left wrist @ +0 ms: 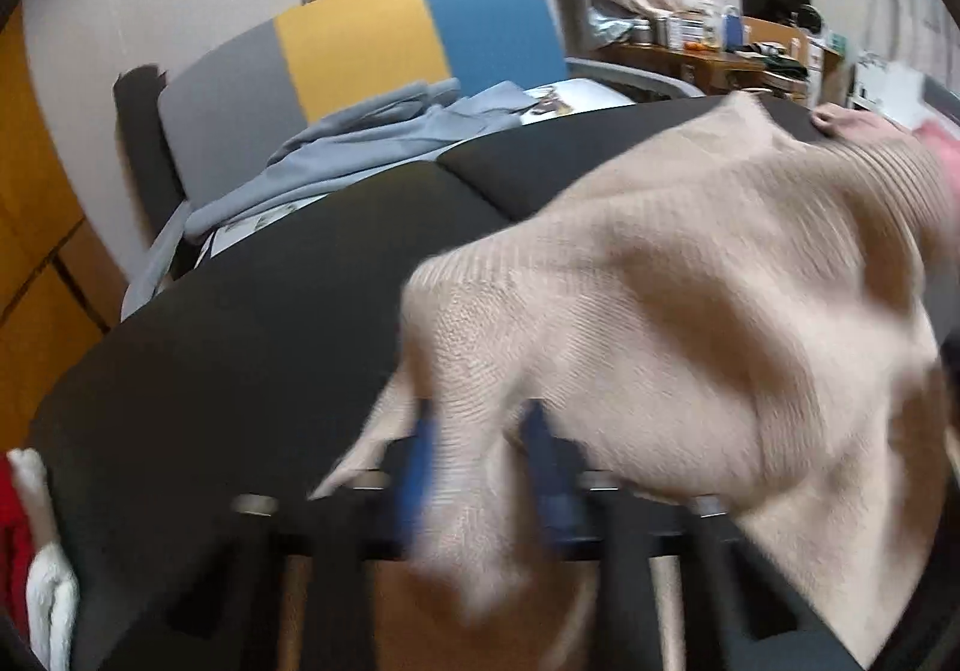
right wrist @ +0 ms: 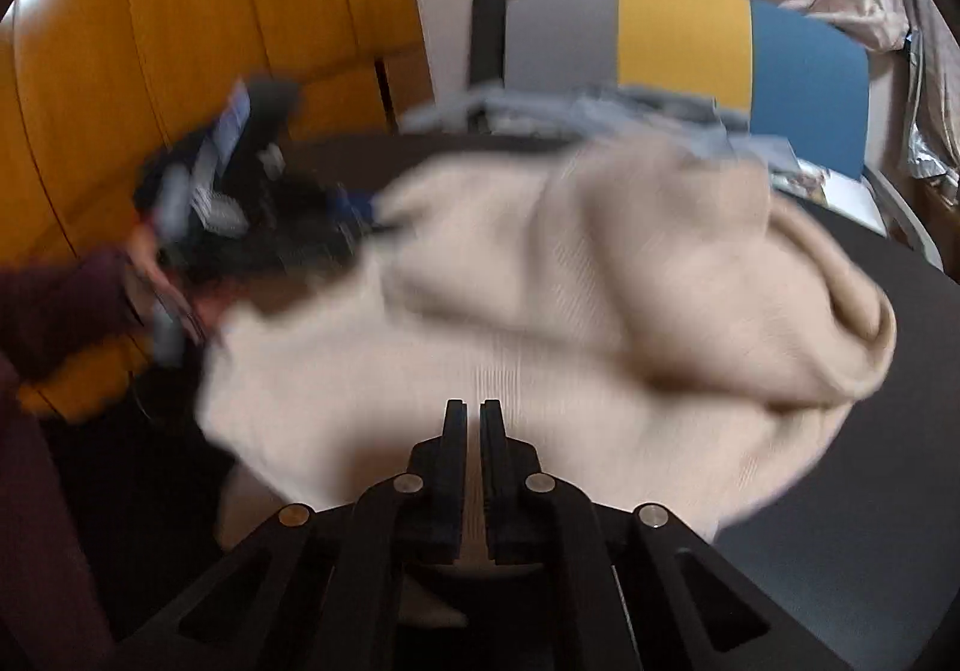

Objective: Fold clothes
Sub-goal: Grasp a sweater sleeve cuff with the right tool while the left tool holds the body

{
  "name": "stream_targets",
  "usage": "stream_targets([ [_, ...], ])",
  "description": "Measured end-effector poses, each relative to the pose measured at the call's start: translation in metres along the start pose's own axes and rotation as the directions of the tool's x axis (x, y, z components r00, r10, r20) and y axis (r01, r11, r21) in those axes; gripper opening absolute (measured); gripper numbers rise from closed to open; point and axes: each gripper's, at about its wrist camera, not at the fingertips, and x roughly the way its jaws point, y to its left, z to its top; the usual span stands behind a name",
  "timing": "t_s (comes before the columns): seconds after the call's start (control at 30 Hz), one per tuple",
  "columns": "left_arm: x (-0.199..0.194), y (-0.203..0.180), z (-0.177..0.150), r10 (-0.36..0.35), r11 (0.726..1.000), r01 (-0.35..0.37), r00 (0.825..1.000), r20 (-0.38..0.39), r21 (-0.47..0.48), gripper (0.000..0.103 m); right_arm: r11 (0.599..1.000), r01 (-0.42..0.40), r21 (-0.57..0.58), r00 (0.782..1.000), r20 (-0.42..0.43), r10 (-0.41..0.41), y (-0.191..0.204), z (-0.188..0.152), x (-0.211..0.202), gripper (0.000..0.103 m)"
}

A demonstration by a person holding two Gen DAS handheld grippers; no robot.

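Gripping the sweater (left wrist: 690, 275) over the table (left wrist: 240, 323), left hand-held gripper (left wrist: 480, 467) and right hand-held gripper (right wrist: 473, 419) clench its edges for folding.

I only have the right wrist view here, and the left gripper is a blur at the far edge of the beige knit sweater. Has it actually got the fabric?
Observer: Yes. In the left wrist view, the left gripper has a fold of the beige knit sweater bunched between its blue fingers.
Operator: Any other laundry that I'm missing?
Observer: A red and white cloth shows at the near left edge of that view, beside the black table. I cannot tell whether it lies on the table.
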Motion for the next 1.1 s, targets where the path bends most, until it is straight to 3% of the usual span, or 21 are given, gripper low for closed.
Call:
stream_targets([
  [0.1, -0.012, 0.004, -0.005, 0.011, 1.000, -0.011, 1.000, 0.007, 0.009, 0.015, 0.995, -0.025, 0.094, 0.997, 0.069, 0.019, -0.010, 0.001, -0.014, 0.013],
  [0.13, -0.014, 0.010, -0.004, 0.014, 1.000, -0.013, 1.000, 0.005, -0.008, 0.016, 0.990, -0.044, 0.131, 0.993, 0.110, 0.030, -0.015, 0.006, -0.023, 0.030],
  [0.17, -0.016, 0.018, -0.002, 0.011, 0.999, -0.011, 1.000, 0.001, -0.034, 0.028, 0.987, -0.032, 0.155, 0.988, 0.154, 0.007, -0.021, 0.015, -0.033, 0.031],
  [0.2, -0.017, 0.027, 0.002, 0.012, 0.998, -0.011, 1.000, 0.002, -0.059, 0.051, 0.986, -0.014, 0.167, 0.982, 0.188, -0.018, -0.026, 0.023, -0.041, 0.032],
  [0.23, -0.019, 0.035, 0.006, 0.017, 0.996, -0.016, 1.000, 0.012, -0.084, 0.066, 0.985, 0.000, 0.175, 0.976, 0.213, -0.038, -0.033, 0.034, -0.046, 0.037],
  [0.27, -0.020, 0.043, 0.011, 0.026, 0.994, -0.023, 0.999, 0.028, -0.107, 0.092, 0.984, 0.013, 0.179, 0.975, 0.216, -0.053, -0.040, 0.043, -0.047, 0.049],
  [0.3, -0.021, 0.049, 0.016, 0.036, 0.992, -0.029, 0.998, 0.052, -0.125, 0.102, 0.983, 0.028, 0.181, 0.974, 0.216, -0.067, -0.046, 0.052, -0.047, 0.054],
  [0.33, -0.022, 0.052, 0.021, 0.033, 0.991, -0.023, 0.997, 0.076, -0.132, 0.102, 0.983, 0.052, 0.177, 0.977, 0.195, -0.087, -0.052, 0.059, -0.041, 0.057],
  [0.5, 0.008, 0.036, 0.043, 0.003, 1.000, -0.003, 1.000, 0.030, 0.011, 0.103, 0.989, 0.018, 0.148, 0.996, 0.083, -0.031, -0.061, 0.074, -0.008, 0.056],
  [0.53, 0.017, 0.030, 0.045, 0.004, 0.999, -0.004, 1.000, 0.011, 0.048, 0.103, 0.987, 0.017, 0.157, 0.997, 0.069, -0.028, -0.060, 0.074, -0.002, 0.036],
  [0.57, 0.025, 0.025, 0.045, 0.003, 0.997, -0.003, 1.000, -0.007, 0.079, 0.103, 0.986, 0.016, 0.166, 0.998, 0.054, -0.026, -0.059, 0.073, 0.004, 0.009],
  [0.6, 0.031, 0.019, 0.044, -0.001, 0.995, 0.004, 1.000, -0.024, 0.098, 0.103, 0.984, 0.015, 0.176, 0.999, 0.043, -0.022, -0.058, 0.072, 0.009, 0.010],
  [0.63, 0.036, 0.014, 0.043, -0.003, 0.993, 0.007, 0.999, -0.037, 0.114, 0.102, 0.982, 0.005, 0.187, 0.998, 0.067, -0.018, -0.056, 0.073, 0.006, 0.010],
  [0.67, 0.037, 0.009, 0.042, -0.009, 0.993, 0.014, 0.999, -0.041, 0.118, 0.081, 0.984, -0.007, 0.178, 0.995, 0.103, -0.011, -0.051, 0.071, -0.001, 0.009],
  [0.7, 0.035, 0.007, 0.042, -0.030, 0.994, 0.035, 0.999, -0.041, 0.107, 0.034, 0.987, -0.022, 0.159, 0.990, 0.143, -0.001, -0.044, 0.071, -0.011, 0.009],
  [0.73, 0.032, 0.007, 0.043, -0.057, 0.995, 0.061, 0.997, -0.042, 0.083, 0.016, 0.990, -0.037, 0.136, 0.983, 0.182, 0.012, -0.037, 0.070, -0.021, 0.009],
  [0.77, 0.022, 0.008, 0.044, -0.079, 0.996, 0.080, 0.997, -0.022, 0.048, 0.009, 0.995, -0.056, 0.087, 0.975, 0.217, 0.036, -0.026, 0.066, -0.032, 0.009],
  [0.87, -0.027, 0.010, 0.040, -0.062, 0.998, 0.062, 0.987, 0.148, 0.005, 0.009, 0.993, -0.098, -0.064, 0.944, 0.309, 0.114, 0.005, 0.053, -0.062, 0.009],
  [0.93, -0.058, 0.007, 0.030, -0.052, 0.999, 0.050, 0.972, 0.227, 0.016, 0.009, 0.983, -0.071, -0.170, 0.960, 0.257, 0.114, 0.025, 0.038, -0.062, 0.009],
  [1.0, -0.077, 0.001, 0.010, -0.047, 0.998, 0.035, 0.972, 0.231, 0.054, 0.009, 0.978, -0.053, -0.202, 0.982, 0.166, 0.087, 0.033, 0.018, -0.047, 0.009],
  [1.1, -0.076, -0.004, -0.025, -0.035, 0.996, 0.024, 0.990, 0.133, 0.084, 0.009, 0.990, -0.036, -0.136, 0.997, 0.065, 0.045, 0.026, -0.008, -0.024, 0.009],
])
